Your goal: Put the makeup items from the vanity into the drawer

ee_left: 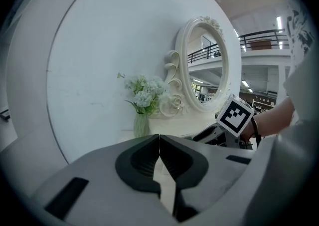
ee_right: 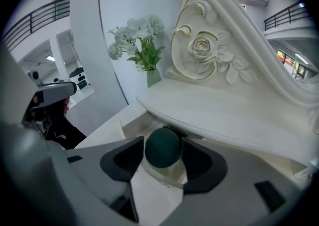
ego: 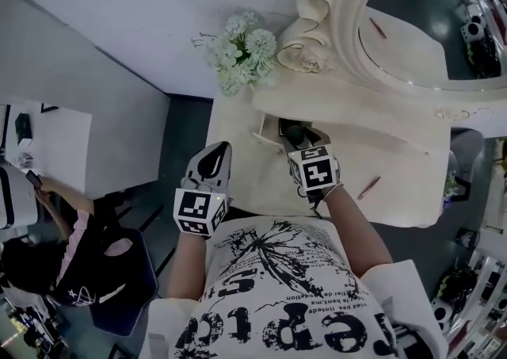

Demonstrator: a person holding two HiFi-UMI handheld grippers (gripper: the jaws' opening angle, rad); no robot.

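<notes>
A dark green round makeup sponge (ee_right: 162,147) sits between the jaws of my right gripper (ee_right: 163,156), just over the open drawer (ee_right: 130,126) under the white vanity top (ee_right: 214,115). The jaws stand close beside the sponge without visibly pressing it. From the head view, the right gripper (ego: 295,137) reaches into the drawer (ego: 265,131). My left gripper (ego: 212,161) hangs left of the drawer, off the vanity's front corner, shut and empty; its jaws (ee_left: 159,145) meet at the tips. A pink pencil (ego: 368,187) lies on the vanity top to the right.
A vase of white flowers (ego: 242,52) stands at the vanity's back left corner, beside the ornate oval mirror (ego: 412,24). A white curved wall runs behind. A person sits on a chair at the lower left (ego: 71,246).
</notes>
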